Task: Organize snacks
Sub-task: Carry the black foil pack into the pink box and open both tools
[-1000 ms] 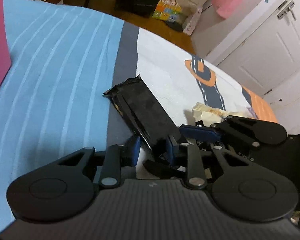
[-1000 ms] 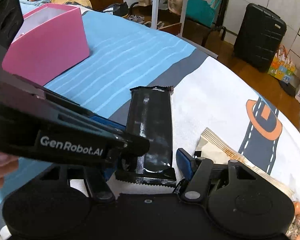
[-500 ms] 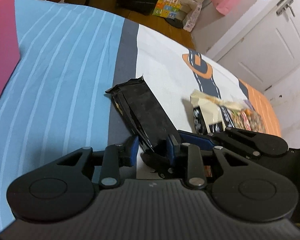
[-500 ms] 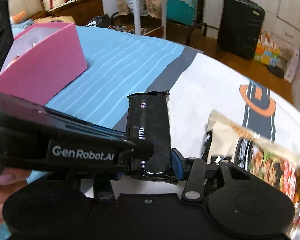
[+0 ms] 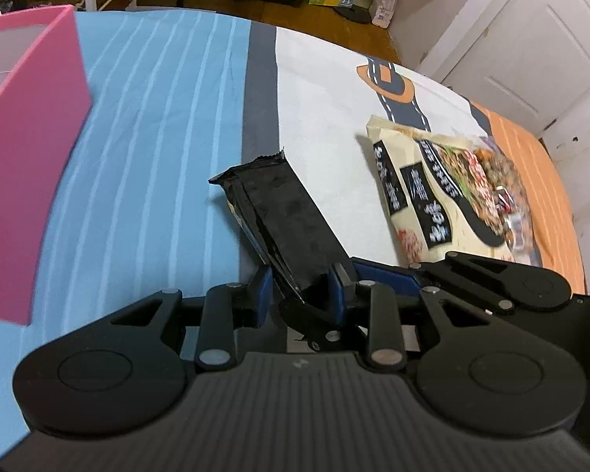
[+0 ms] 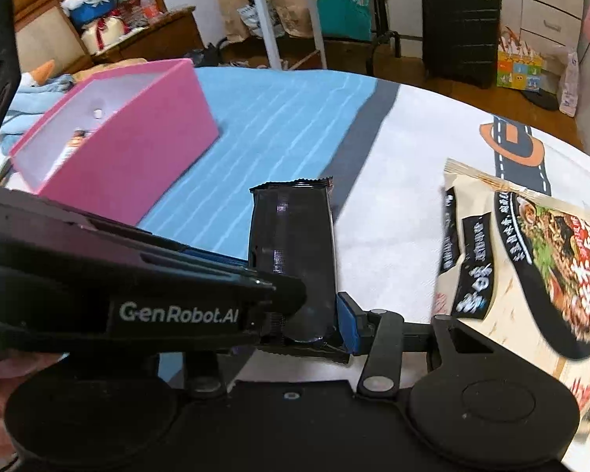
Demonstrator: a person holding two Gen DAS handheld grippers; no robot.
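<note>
Black snack bar (image 6: 291, 251) sits between both of your tools: your right gripper (image 6: 303, 314) is clamped on its near end, while your left gripper (image 5: 299, 295) stands ajar around it. Pink box (image 6: 137, 157) holds a small packet (image 6: 72, 143). A noodle bag (image 5: 444, 192) lies just right.

Black foil snack bar (image 5: 283, 232) raised at a tilt over the bedspread's grey stripe; cream noodle packet (image 5: 440, 188) flat towards orange edge; pink box (image 6: 126, 149) open on blue stripes
</note>
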